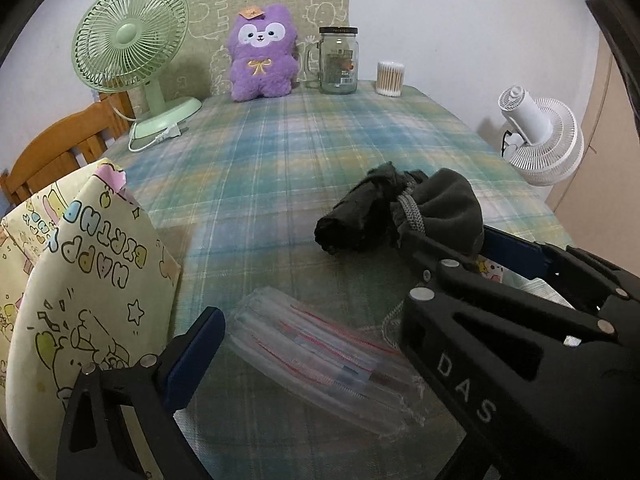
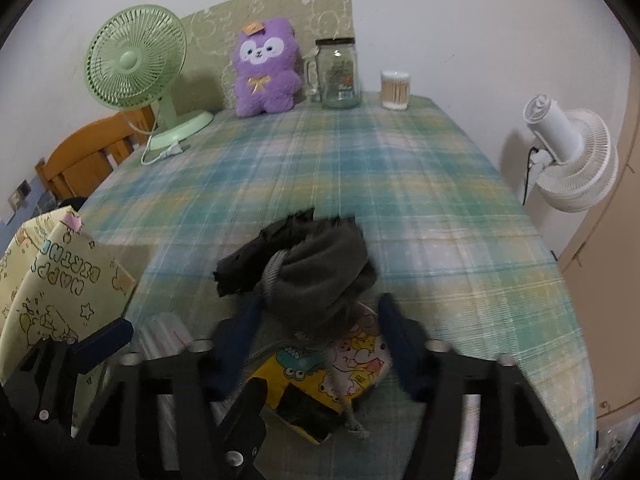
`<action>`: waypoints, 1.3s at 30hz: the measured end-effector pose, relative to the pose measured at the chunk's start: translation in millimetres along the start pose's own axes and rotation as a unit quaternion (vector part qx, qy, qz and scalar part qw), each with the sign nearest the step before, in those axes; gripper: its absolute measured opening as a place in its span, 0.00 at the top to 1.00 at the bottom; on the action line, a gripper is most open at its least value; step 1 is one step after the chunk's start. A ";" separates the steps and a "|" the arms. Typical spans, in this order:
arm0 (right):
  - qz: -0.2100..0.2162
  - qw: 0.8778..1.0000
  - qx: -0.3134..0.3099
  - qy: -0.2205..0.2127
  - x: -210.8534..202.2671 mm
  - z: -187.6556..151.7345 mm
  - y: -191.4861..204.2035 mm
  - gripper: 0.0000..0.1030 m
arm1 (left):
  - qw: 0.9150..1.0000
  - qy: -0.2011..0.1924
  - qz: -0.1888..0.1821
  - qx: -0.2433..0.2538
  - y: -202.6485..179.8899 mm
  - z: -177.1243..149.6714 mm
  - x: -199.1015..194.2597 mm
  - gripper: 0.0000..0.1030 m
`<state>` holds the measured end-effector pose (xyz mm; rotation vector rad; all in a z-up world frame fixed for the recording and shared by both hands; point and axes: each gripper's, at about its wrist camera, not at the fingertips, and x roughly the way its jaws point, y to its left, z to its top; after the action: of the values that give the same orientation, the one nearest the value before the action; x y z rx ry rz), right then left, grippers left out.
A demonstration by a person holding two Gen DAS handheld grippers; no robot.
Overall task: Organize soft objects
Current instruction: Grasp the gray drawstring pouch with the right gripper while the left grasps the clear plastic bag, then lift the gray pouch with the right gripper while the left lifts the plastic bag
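At the back of the counter (image 1: 320, 152) I see a green fan (image 1: 130, 50), a glass jar (image 1: 338, 60) and a small tub of what may be cotton sticks (image 1: 390, 79). A white fan (image 1: 540, 136) stands off the right side, a wooden chair (image 1: 68, 146) off the left.

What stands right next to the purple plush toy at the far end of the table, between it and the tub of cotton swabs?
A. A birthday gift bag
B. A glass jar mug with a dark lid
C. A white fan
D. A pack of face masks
B: the glass jar mug stands between the purple plush toy and the tub of cotton swabs.
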<state>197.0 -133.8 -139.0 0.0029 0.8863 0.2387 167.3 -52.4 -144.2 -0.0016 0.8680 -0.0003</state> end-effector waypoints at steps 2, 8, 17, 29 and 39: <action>0.003 1.000 -0.002 -0.002 -0.9 -0.8 0.3 0.57 | 1.000 0.001 -0.001 -0.001 -0.3 -0.7 -0.2 0.01; 0.003 1.000 -0.006 -0.005 -4.9 -5.0 -0.1 0.75 | 1.000 0.001 0.002 0.003 -0.6 -5.0 -2.5 0.01; 0.004 1.000 0.014 -0.005 -14.3 -17.4 -7.0 0.83 | 1.000 0.022 0.019 0.005 -3.6 -17.6 -3.1 0.02; 0.013 1.000 0.022 -0.009 -32.0 -33.1 -3.5 0.84 | 1.000 0.022 0.007 0.020 -3.4 -27.3 -10.9 0.16; 0.011 0.999 0.029 -0.016 -45.9 -39.1 2.3 0.85 | 1.000 -0.008 -0.003 0.027 -2.8 -29.3 -29.1 0.21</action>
<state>138.7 -144.9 -128.3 0.0705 0.8608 0.2339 126.2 -55.2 -140.9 0.0472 0.8518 -0.0289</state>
